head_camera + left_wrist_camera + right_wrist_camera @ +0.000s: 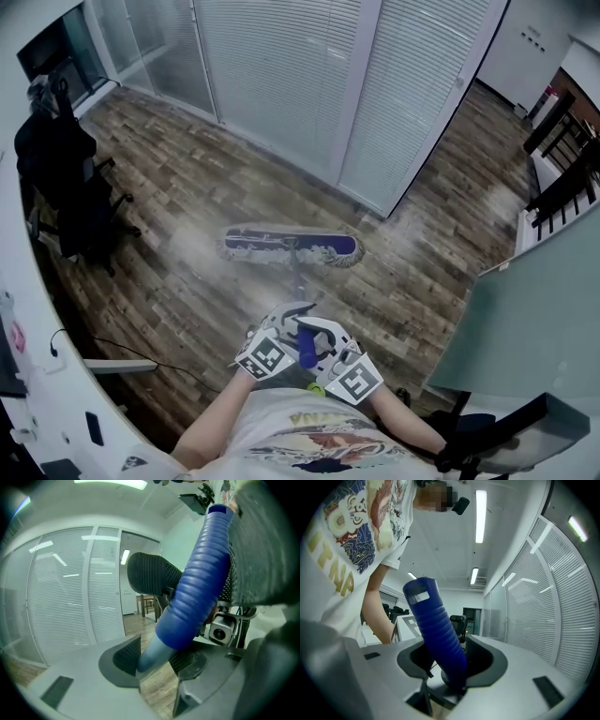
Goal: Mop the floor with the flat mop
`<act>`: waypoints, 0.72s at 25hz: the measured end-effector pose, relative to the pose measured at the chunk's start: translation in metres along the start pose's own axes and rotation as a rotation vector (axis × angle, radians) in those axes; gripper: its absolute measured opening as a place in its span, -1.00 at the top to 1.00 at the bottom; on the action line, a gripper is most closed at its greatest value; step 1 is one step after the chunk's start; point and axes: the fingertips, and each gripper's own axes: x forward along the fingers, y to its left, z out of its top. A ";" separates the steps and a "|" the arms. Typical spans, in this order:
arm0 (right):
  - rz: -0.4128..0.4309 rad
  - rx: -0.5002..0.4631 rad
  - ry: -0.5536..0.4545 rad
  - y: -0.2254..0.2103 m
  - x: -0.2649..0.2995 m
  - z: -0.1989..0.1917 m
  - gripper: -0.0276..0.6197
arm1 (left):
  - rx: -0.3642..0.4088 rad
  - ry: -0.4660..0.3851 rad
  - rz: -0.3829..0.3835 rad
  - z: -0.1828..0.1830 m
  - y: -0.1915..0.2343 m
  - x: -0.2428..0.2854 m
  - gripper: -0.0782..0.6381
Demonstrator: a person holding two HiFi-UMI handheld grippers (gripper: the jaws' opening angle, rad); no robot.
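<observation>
Head view: the mop head (291, 247) was motion-blurred and its fringe unreadable; the thin pole (297, 281) above it was smeared and barely traceable. The blue grip (307, 349) was mostly covered by the left tool (287, 321) and right tool (326, 337). The shirt (309, 436) was cut by the bottom edge, the white tabletop (37, 356) by the left edge, and the bits on it were too small to name. Left gripper view: a dark blurred shape (262, 550) close to the lens hid the right side, unidentifiable. Right gripper view: the grip's lower end was hidden behind the jaws, and the shirt ran off at top left.
</observation>
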 end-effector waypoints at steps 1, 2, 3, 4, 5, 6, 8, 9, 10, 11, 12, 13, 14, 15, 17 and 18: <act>-0.004 -0.003 0.002 -0.011 0.013 0.001 0.38 | -0.004 0.000 -0.003 -0.001 0.016 -0.001 0.39; -0.012 -0.004 0.000 -0.022 0.026 0.002 0.38 | -0.007 0.000 -0.008 -0.002 0.033 -0.002 0.39; -0.022 -0.005 -0.003 -0.034 0.040 0.004 0.38 | -0.008 -0.003 -0.015 -0.001 0.050 -0.003 0.39; -0.031 -0.008 -0.001 -0.046 0.054 0.007 0.38 | -0.006 -0.007 -0.024 0.000 0.067 -0.004 0.39; -0.038 -0.011 0.003 -0.057 0.067 0.009 0.38 | -0.004 -0.009 -0.034 0.001 0.083 -0.005 0.39; -0.046 -0.011 0.000 -0.068 0.079 0.012 0.38 | -0.002 -0.007 -0.045 0.002 0.098 -0.006 0.39; -0.077 0.008 -0.066 -0.088 0.099 0.026 0.38 | 0.011 0.000 -0.067 0.004 0.124 -0.009 0.39; -0.093 0.013 -0.100 -0.097 0.109 0.032 0.38 | 0.021 0.002 -0.075 0.004 0.135 -0.011 0.39; -0.100 0.008 -0.110 -0.105 0.119 0.034 0.38 | 0.028 0.003 -0.080 0.003 0.147 -0.012 0.39; -0.110 0.015 -0.133 -0.112 0.128 0.037 0.38 | 0.031 0.002 -0.082 0.001 0.158 -0.012 0.39; -0.129 0.044 -0.186 -0.120 0.138 0.043 0.38 | 0.029 -0.001 -0.082 -0.001 0.168 -0.013 0.39; -0.142 0.072 -0.235 -0.126 0.146 0.049 0.38 | 0.023 -0.004 -0.080 -0.004 0.177 -0.013 0.39; -0.146 0.085 -0.257 -0.130 0.153 0.051 0.38 | 0.017 -0.008 -0.076 -0.006 0.184 -0.014 0.39; -0.143 0.090 -0.259 -0.133 0.159 0.051 0.38 | 0.015 -0.014 -0.072 -0.007 0.190 -0.015 0.39; -0.142 0.094 -0.238 -0.141 0.169 0.045 0.38 | 0.018 -0.023 -0.070 -0.010 0.202 -0.014 0.39; -0.144 0.092 -0.232 -0.146 0.173 0.043 0.38 | 0.020 -0.025 -0.071 -0.010 0.210 -0.012 0.39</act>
